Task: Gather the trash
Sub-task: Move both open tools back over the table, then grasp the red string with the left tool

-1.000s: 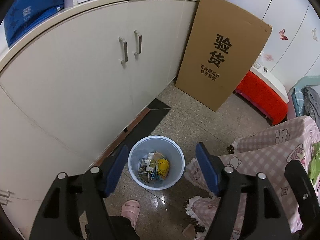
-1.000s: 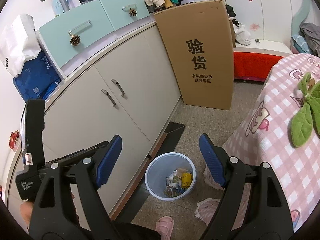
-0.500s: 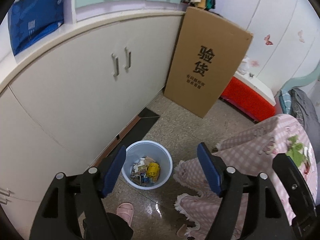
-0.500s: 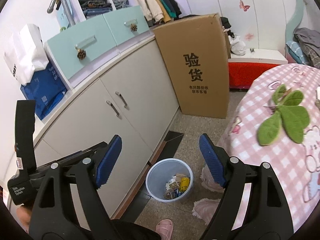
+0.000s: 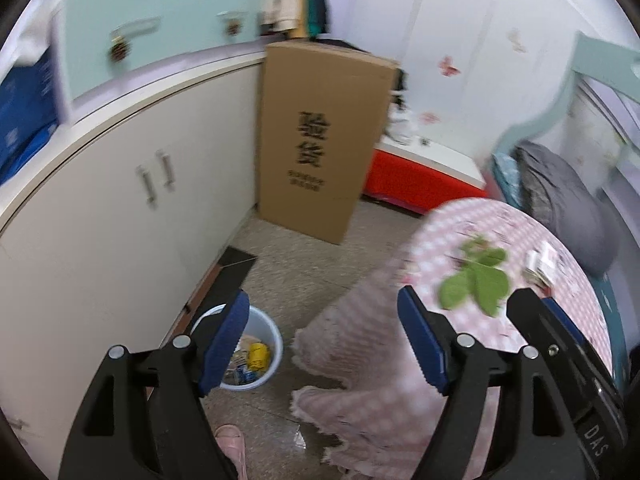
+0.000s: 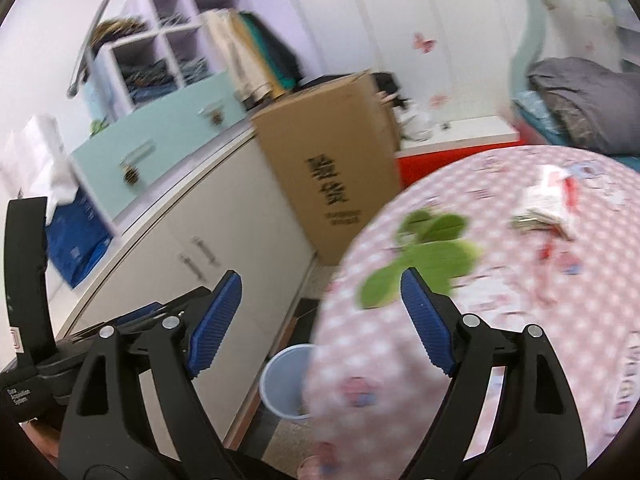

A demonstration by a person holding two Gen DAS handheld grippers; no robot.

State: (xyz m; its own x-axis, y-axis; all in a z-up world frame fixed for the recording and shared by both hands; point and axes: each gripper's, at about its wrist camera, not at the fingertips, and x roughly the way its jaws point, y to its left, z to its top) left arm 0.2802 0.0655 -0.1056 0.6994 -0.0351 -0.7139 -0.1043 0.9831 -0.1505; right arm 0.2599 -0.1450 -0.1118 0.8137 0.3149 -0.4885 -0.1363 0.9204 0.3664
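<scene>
Lying ahead of the opening, empty right hand-held gripper (image 6: 320,320): green leaves (image 6: 428,256).

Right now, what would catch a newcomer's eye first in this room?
Probably the tall cardboard box printed with black characters, leaning against the cream cabinets. Next, the green leaves lying on the round table's pink checked cloth. On the floor beside the table stands a pale blue bin holding trash.

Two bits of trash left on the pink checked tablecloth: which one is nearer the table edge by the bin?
The green leaf cluster, lying toward the edge above the white plastic bin. The crumpled red-and-white paper wrappers lie farther across the table.
</scene>
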